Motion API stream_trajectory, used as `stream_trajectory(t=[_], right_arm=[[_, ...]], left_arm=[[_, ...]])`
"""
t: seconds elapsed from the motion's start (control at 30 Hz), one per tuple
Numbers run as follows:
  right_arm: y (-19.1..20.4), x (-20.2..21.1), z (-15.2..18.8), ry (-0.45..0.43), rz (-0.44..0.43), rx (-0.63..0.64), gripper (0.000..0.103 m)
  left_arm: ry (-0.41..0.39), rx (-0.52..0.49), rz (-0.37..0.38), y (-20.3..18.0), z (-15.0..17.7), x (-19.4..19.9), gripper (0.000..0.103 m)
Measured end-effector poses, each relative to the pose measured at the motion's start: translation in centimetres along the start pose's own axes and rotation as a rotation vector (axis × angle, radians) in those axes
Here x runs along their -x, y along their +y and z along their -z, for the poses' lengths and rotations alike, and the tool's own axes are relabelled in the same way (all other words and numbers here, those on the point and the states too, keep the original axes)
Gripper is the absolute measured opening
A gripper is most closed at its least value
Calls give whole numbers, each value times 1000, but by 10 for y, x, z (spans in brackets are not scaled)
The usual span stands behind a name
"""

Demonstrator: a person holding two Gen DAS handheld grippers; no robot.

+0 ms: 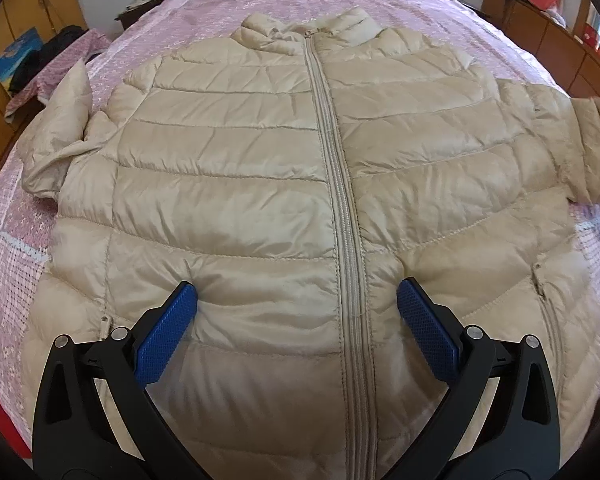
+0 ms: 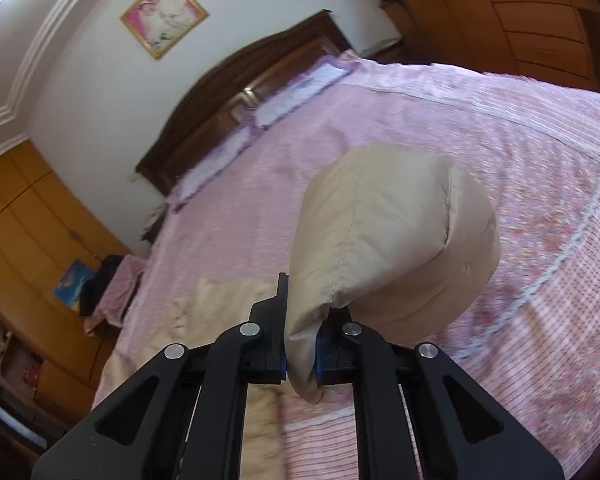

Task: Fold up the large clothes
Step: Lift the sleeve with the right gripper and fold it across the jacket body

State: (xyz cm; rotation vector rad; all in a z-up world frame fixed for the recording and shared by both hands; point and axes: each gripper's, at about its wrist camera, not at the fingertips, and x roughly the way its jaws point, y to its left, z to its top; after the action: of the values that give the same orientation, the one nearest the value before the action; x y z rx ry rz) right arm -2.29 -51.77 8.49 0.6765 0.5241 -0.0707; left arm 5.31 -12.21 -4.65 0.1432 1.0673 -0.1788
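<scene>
A beige quilted puffer jacket (image 1: 260, 184) lies zipped and front up on a pink bedspread (image 1: 12, 216), collar at the far end. My left gripper (image 1: 297, 292) is open, its blue pads (image 1: 168, 332) pressed on the jacket's lower front either side of the zipper. My right gripper (image 2: 302, 344) is shut on the end of the jacket's sleeve (image 2: 392, 232) and holds it lifted above the bed. In the left wrist view that sleeve (image 1: 592, 148) reaches to the right edge. The other sleeve (image 1: 56, 136) lies crumpled at the left.
A dark wooden headboard (image 2: 236, 96) and purple pillows (image 2: 292, 92) are at the bed's far end. Wooden wardrobes (image 2: 28, 216) stand on the left, a chest of drawers (image 2: 532, 24) on the right. A chair with dark clothes (image 1: 48, 64) stands beside the bed.
</scene>
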Motion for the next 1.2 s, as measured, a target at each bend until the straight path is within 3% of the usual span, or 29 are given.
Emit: stream_trajectory(t=[0.2, 0.53, 0.77, 1.2], right_arm=[[42, 3, 1, 2, -67, 46, 11], [98, -23, 26, 64, -118, 110, 11], [134, -57, 41, 115, -152, 138, 11], [193, -155, 97, 320, -167, 257, 11]], left_arm=[[-38, 42, 27, 23, 1, 24, 100], [-88, 27, -5, 54, -1, 51, 100], [-111, 63, -22, 77, -1, 62, 100], [-149, 165, -77, 121, 1, 80, 100]])
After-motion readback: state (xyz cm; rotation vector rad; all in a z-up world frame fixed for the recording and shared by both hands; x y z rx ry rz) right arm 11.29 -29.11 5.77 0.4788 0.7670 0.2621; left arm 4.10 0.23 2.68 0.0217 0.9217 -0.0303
